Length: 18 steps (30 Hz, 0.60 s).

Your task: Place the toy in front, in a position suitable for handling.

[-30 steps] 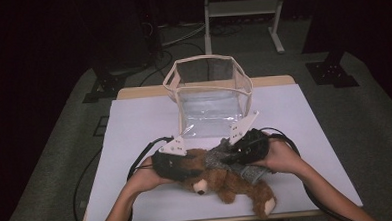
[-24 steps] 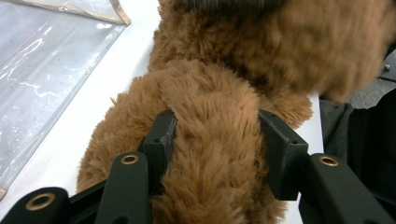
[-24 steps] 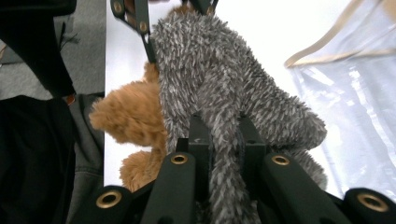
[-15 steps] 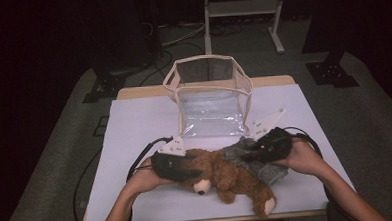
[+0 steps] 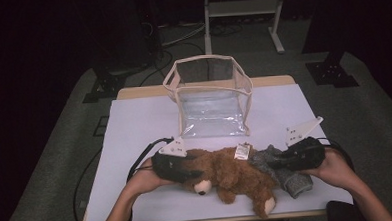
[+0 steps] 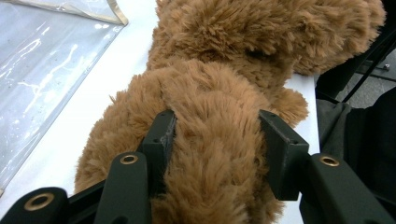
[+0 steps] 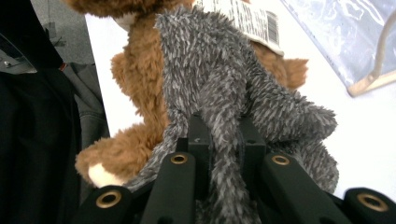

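- One table (image 5: pixel 134 123), white-topped, carries everything; the person's forearms come in from its near edge.
- One clear bag (image 5: pixel 211 102) with a cream rim stands open at the middle of the table, behind the toy and apart from it.
- One brown bear (image 5: pixel 232 174) lies across the near edge, its long axis running left to right: head at the person's left, feet at the right. A white tag (image 5: pixel 243 151) shows on its back.
- One grey garment (image 5: pixel 281 169), fuzzy, sits at the bear's foot end, partly drawn off to the right; it could be a small sweater, though its exact kind is hard to tell.
- Left gripper (image 6: pixel 217 140): jaws part open and pressed into the bear's fur on both sides, pinning the head end.
- Right gripper (image 7: pixel 223 140): jaws nearly together, clamped on a fold of the garment.
- The move to come likely turns on this: the garment lies along the bear's axis, so the pull should run rightward, away from the left gripper. The right hand is the nearer one to it.
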Tool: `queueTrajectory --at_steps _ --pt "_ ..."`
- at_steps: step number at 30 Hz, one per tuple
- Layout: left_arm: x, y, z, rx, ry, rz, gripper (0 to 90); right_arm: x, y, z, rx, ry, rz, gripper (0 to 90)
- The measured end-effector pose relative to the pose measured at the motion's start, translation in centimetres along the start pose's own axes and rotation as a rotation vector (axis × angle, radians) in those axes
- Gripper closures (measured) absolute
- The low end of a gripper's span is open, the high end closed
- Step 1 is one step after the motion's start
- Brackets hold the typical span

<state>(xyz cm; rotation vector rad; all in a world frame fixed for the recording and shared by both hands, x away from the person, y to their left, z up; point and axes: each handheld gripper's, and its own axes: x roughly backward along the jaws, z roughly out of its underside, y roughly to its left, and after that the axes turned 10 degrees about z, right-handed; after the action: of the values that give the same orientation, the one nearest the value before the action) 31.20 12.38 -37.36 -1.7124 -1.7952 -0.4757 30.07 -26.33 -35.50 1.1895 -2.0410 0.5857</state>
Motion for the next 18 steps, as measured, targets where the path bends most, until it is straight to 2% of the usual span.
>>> queueTrajectory --at_steps 4,9,12,15,17,18 --pt "-0.1 0.2 -0.3 -0.006 0.016 -0.004 50.1 0.5 -0.5 0.0 -0.021 -0.012 0.008 79.4" --pt "-0.2 0.2 -0.4 -0.006 0.023 -0.01 49.8 0.8 0.0 -2.3 0.036 -0.054 0.021 79.5" --pt "-0.1 0.2 -0.4 -0.001 0.021 -0.01 49.9 0.1 0.7 -3.9 0.082 -0.077 0.009 79.5" --pt "-0.1 0.3 -0.3 0.002 0.018 -0.011 50.0 -0.4 1.0 -3.9 0.098 -0.063 0.007 79.5" --pt "0.0 0.3 -0.2 0.004 0.012 -0.011 50.1 -0.8 0.6 -2.5 0.064 -0.047 0.0 79.5" --pt "0.0 0.3 -0.2 0.004 0.012 -0.011 50.2 -0.8 0.6 -2.5 0.064 -0.047 0.0 79.5"
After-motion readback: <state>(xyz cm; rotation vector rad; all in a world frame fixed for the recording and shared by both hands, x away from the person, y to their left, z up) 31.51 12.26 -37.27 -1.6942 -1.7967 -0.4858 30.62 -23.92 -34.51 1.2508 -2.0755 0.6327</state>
